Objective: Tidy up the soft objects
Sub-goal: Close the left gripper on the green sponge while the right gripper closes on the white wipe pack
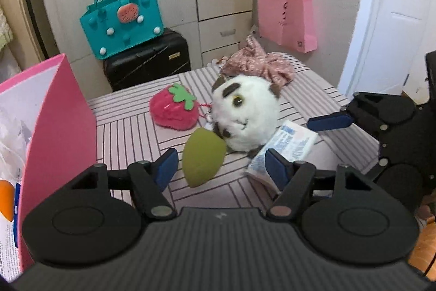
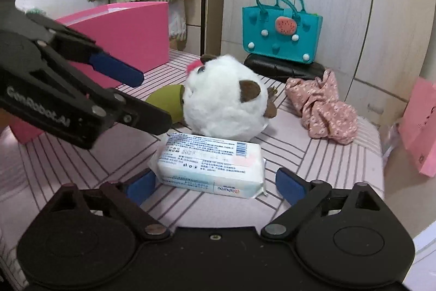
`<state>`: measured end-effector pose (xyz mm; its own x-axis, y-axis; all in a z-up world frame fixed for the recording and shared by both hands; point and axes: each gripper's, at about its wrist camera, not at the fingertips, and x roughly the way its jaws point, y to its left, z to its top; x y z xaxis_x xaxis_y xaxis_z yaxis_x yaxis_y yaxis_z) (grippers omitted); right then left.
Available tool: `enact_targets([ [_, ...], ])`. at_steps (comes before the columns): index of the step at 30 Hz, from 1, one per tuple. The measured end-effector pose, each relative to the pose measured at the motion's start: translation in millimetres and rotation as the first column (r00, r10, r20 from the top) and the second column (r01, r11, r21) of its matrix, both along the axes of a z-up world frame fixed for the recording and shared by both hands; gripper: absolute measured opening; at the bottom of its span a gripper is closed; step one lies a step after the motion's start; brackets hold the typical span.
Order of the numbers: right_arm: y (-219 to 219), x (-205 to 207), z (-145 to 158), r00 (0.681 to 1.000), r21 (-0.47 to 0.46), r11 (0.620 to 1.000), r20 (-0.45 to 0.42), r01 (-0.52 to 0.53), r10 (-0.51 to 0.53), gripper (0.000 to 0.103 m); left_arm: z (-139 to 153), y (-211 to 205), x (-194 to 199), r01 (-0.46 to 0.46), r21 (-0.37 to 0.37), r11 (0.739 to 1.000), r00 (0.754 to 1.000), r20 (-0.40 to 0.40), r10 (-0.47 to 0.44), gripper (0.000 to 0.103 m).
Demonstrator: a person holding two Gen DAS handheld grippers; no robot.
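On the striped pink cover (image 1: pixel 130 132) lie a green egg-shaped sponge (image 1: pixel 203 157), a round white plush with brown patches (image 1: pixel 245 113), a red strawberry plush (image 1: pixel 174 108), a white tissue pack (image 1: pixel 288 143) and a crumpled pink floral cloth (image 1: pixel 259 64). My left gripper (image 1: pixel 220 167) is open around the sponge, whose left side is close to the left pad; the right pad stands well apart. My right gripper (image 2: pixel 215 185) is open with the tissue pack (image 2: pixel 212 165) between its fingers, a gap showing at the right pad. The white plush (image 2: pixel 223 97) sits just behind the pack.
A tall pink open box (image 1: pixel 54 113) stands at the left edge of the cover. Behind are a teal tote (image 1: pixel 122 21) on a black suitcase (image 1: pixel 147 64), cupboard doors and a hanging pink paper bag (image 1: pixel 286 18). The two grippers are close side by side.
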<state>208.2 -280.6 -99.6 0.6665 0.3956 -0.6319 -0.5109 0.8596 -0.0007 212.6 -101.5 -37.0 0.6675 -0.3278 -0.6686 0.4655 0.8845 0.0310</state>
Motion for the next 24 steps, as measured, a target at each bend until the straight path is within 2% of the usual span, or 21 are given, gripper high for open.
enact_targets([
  [6, 7.8, 6.9, 0.4, 1.000, 0.008, 1.000, -0.025, -0.016, 0.016, 0.098, -7.8, 4.9, 17.1, -0.046, -0.008, 0.999, 0.998, -0.047, 0.045, 0.069],
  [11, 4.2, 6.3, 2.1, 0.999, 0.034, 0.999, -0.030, 0.032, -0.031, 0.085, -8.7, 2.1, 20.2, -0.064, -0.007, 0.998, 0.997, -0.031, 0.064, 0.069],
  [17, -5.0, -8.2, 2.4, 0.997, 0.032, 0.997, -0.032, 0.068, -0.067, 0.084, -11.7, 0.2, 22.4, -0.091, 0.020, 0.996, 0.996, -0.005, 0.091, 0.067],
  [21, -7.0, -12.6, 3.3, 0.984, 0.060, 0.983, -0.053, 0.174, -0.171, 0.084, -13.1, -2.2, 17.9, -0.080, 0.043, 0.996, 0.996, 0.049, 0.078, 0.066],
  [24, -10.7, -16.8, 2.6, 0.971, 0.115, 0.965, -0.071, 0.235, -0.228, 0.084, -16.1, -2.0, 16.8, -0.067, 0.038, 0.997, 0.997, 0.035, 0.065, 0.062],
])
